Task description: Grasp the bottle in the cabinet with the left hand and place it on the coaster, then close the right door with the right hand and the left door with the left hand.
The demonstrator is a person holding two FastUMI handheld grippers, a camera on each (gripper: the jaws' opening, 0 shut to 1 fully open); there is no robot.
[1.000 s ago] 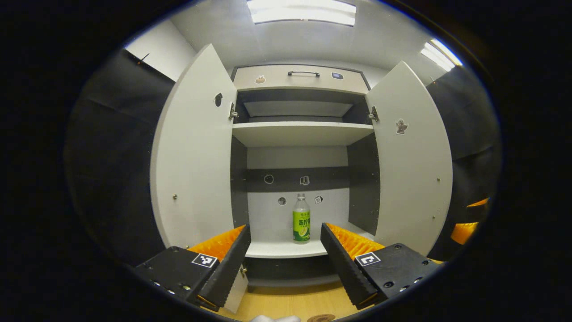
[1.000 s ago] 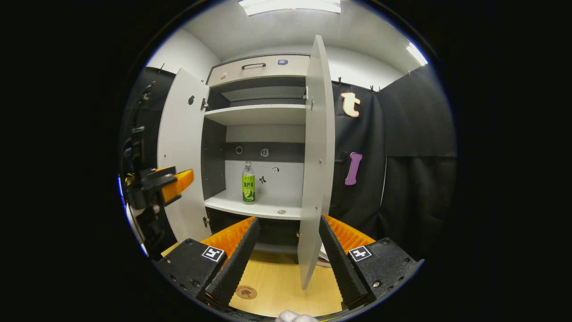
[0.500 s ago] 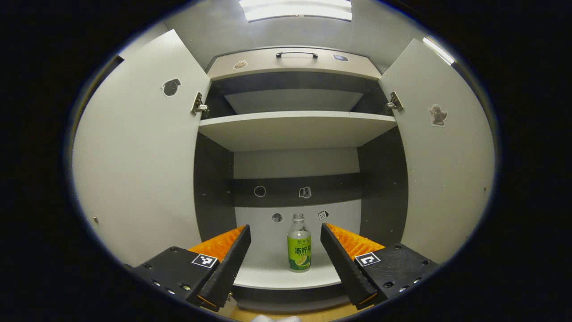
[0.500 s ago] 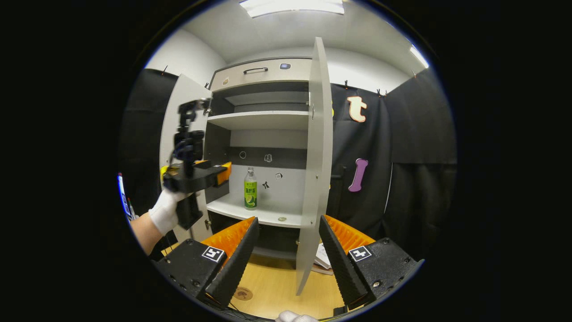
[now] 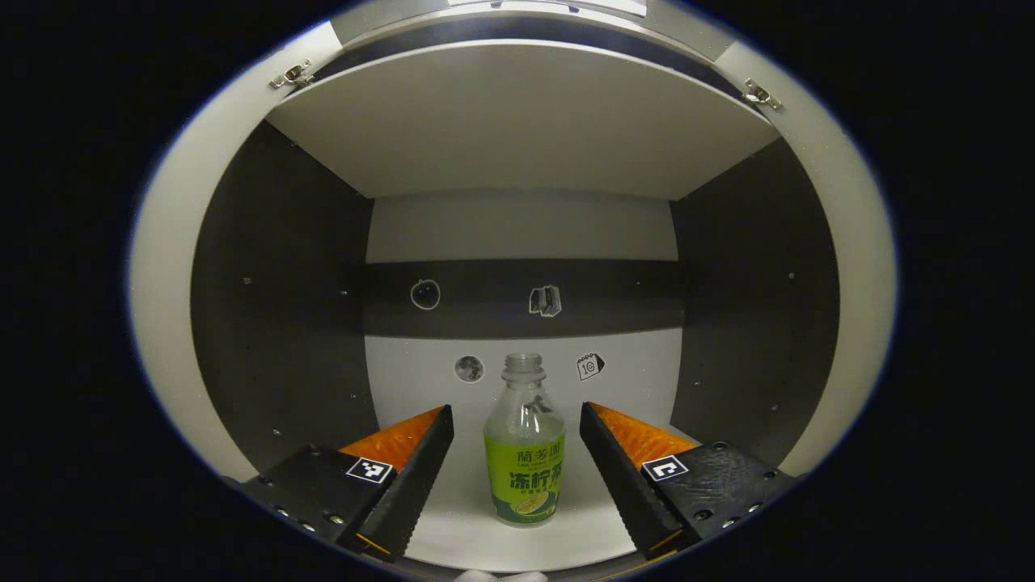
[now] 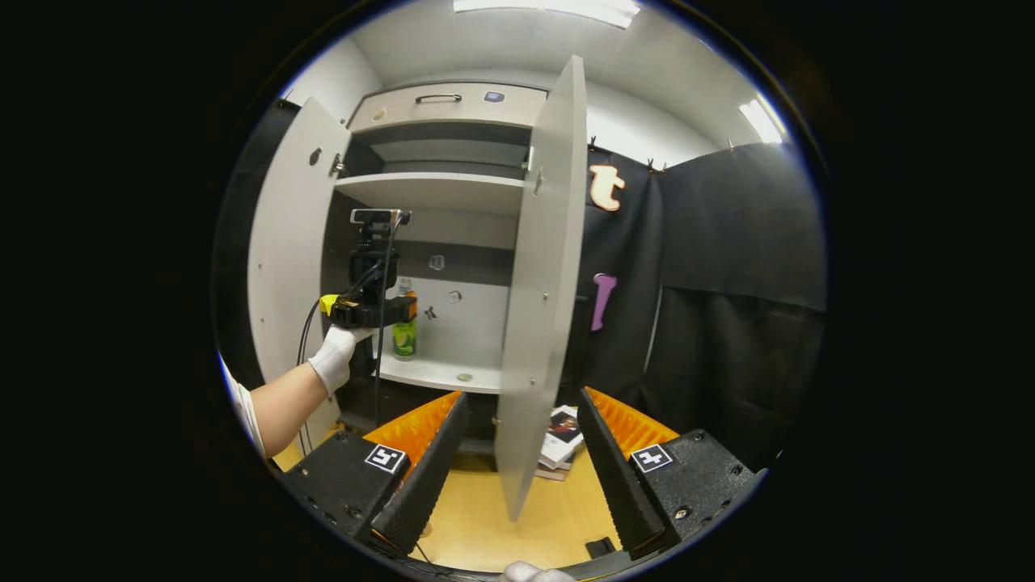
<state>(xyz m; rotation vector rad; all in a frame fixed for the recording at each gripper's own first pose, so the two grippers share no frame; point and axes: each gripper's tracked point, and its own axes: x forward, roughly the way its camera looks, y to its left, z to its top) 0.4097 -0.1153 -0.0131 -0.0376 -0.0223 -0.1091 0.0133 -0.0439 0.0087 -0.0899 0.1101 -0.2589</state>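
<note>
Bottle (image 6: 404, 336) upper part hidden behind left tongs (image 6: 402, 309); small shelf object (image 6: 464, 377) unidentifiable.

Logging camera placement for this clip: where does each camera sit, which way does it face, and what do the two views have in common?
Left gripper view: rides on the left gripper, inside the cabinet's lower compartment, facing the back wall; its two open fingers flank the bottle standing on the shelf.
Right gripper view: rides on the right gripper, out in front of the cabinet, facing the edge of the open right door; a gloved hand holds the left gripper at the shelf.
Shared: the bottle, the shelf and the left gripper.
</note>
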